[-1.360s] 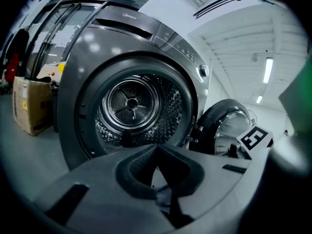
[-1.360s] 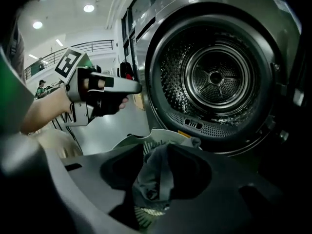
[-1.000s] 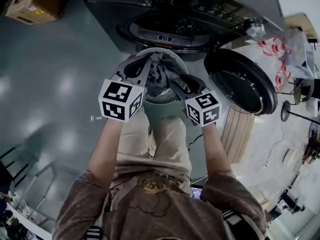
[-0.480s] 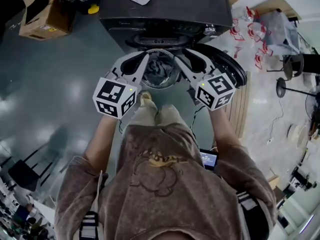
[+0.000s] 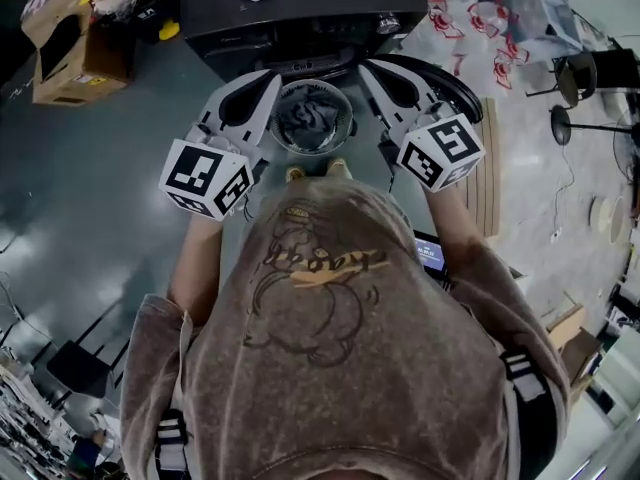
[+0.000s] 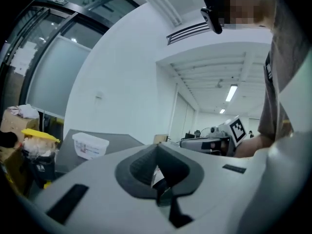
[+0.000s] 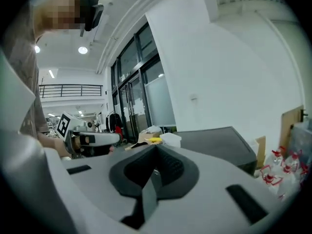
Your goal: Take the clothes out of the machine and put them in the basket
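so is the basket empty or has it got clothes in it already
Not empty: in the head view the round basket holds crumpled grey clothes, piled up inside its rim.

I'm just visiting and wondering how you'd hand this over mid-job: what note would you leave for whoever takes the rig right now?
Left tool: shut, empty, raised. Right tool: jaws just closed, nothing between them, raised.
Grey clothes lie in the basket on the floor before the washer; its door hangs open.
Done: clothes are in the basket. Left: check the drum, hidden from here, for more.
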The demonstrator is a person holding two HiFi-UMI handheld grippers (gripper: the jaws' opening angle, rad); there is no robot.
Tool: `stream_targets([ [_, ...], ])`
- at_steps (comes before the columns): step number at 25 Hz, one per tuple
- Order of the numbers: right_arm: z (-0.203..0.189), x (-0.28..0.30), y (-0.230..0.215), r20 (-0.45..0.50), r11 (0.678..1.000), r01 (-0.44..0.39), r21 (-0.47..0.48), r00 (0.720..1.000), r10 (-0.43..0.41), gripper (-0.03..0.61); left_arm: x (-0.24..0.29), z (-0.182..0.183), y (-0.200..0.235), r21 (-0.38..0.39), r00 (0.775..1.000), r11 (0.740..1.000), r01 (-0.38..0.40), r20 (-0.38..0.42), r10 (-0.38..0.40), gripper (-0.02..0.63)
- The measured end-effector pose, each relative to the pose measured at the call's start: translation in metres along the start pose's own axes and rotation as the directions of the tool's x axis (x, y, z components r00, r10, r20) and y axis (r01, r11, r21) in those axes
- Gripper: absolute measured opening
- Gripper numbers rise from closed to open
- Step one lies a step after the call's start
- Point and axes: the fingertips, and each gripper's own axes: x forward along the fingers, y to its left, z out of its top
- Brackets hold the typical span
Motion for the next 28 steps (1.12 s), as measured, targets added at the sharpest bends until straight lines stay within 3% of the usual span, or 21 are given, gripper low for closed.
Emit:
stream_targets([
  [6, -0.005, -0.009, -0.002, 0.038, 1.000, -0.009, -0.009, 0.999, 0.009, -0.002, -0.005, -0.006, 0.002, 0.013, 0.999, 1.000, -0.028, 0.041, 0.027, 0.003],
  [16, -0.034, -0.019, -0.030, 0.034, 0.998, -0.048, -0.029, 0.998, 0.049, -0.003, 0.030, -0.029, -0.003, 0.018, 0.998, 0.999, -0.046, 0.038, 0.045, 0.003],
  [28, -0.025, -0.009, -0.046, 0.043, 0.993, -0.101, -0.064, 0.994, 0.104, -0.003, 0.063, -0.029, -0.005, -0.003, 0.998, 0.999, -0.047, 0.035, 0.047, 0.003],
])
